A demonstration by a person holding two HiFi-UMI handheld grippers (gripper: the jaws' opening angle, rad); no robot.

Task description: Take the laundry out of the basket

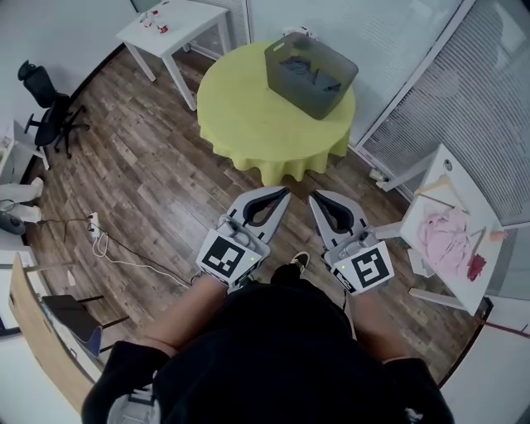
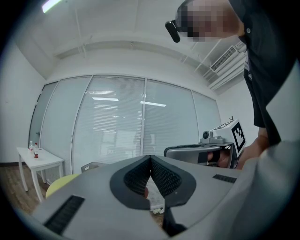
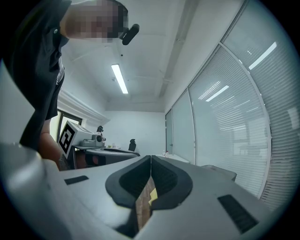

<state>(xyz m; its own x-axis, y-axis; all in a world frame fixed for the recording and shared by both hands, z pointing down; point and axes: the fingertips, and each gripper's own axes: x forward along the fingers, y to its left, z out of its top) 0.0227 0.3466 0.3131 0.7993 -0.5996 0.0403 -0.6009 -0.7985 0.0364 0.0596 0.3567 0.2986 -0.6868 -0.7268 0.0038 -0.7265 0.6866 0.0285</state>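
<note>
A grey basket (image 1: pixel 331 87) stands on the round yellow-green table (image 1: pixel 248 116) at the far side of the room, with dark laundry (image 1: pixel 305 69) inside it. My left gripper (image 1: pixel 283 193) and right gripper (image 1: pixel 315 198) are held side by side close to my body, above the wooden floor and well short of the table. Both are shut with nothing between the jaws. In the left gripper view the jaws (image 2: pixel 150 158) meet at the tip, and the basket (image 2: pixel 91 166) shows small beyond them. The right gripper view shows its jaws (image 3: pixel 151 158) closed too.
A white table (image 1: pixel 468 207) at the right carries pink clothes (image 1: pixel 445 236). Another white table (image 1: pixel 170 25) stands at the back left, with a black office chair (image 1: pixel 45 103) further left. Cables and a power strip (image 1: pixel 95 232) lie on the floor. Glass walls with blinds run behind the round table.
</note>
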